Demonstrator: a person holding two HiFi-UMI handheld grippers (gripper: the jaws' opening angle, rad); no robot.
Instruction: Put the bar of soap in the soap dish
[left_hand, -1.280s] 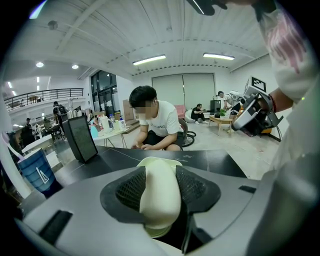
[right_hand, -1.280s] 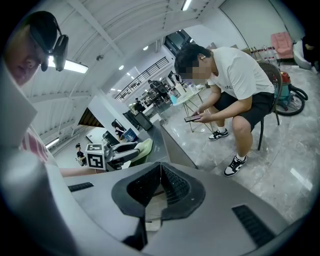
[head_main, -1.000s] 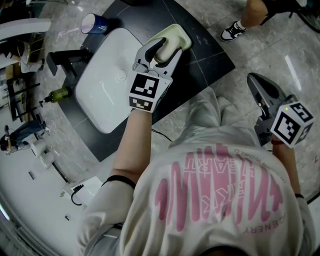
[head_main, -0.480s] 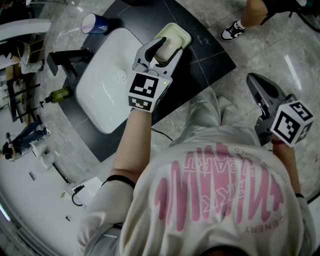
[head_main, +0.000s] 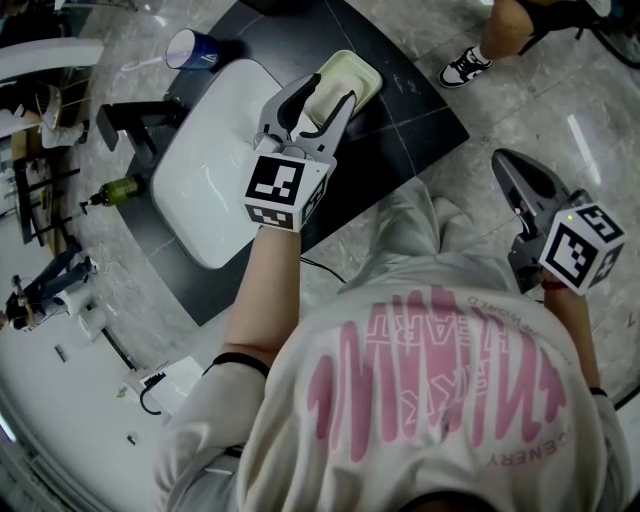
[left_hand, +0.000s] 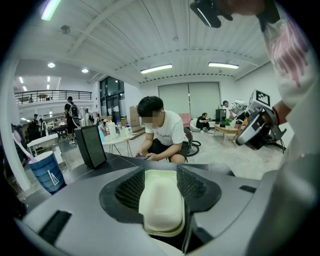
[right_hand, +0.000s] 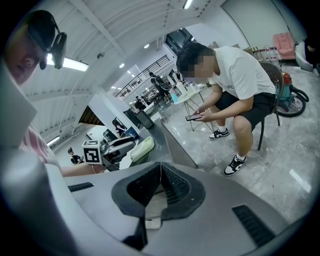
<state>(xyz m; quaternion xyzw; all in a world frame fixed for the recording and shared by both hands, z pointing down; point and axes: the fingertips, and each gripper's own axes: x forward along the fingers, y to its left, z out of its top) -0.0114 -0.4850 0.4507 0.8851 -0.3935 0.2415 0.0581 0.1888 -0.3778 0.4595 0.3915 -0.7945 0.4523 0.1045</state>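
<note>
The pale green soap dish (head_main: 358, 72) stands on the dark counter (head_main: 410, 120) to the right of the sink. A whitish bar of soap (head_main: 327, 95) lies in it. My left gripper (head_main: 330, 88) is open, with a jaw on each side of the soap and dish. In the left gripper view the soap (left_hand: 160, 205) rests on the dish (left_hand: 161, 232) between the ribbed pads (left_hand: 131, 190), with a small gap on both sides. My right gripper (head_main: 506, 160) hangs off to the right over the floor, shut and empty (right_hand: 159, 176).
A white sink basin (head_main: 215, 160) lies left of the dish, with a black faucet (head_main: 128, 122) and a blue cup (head_main: 188, 47) beyond it. A green bottle (head_main: 118, 187) sits on the grey ledge. A seated person (left_hand: 162, 132) is just past the counter.
The left jaws have spread apart and let go of the soap, which now lies in the dish. The left gripper has shifted slightly left. The right gripper has not moved.
</note>
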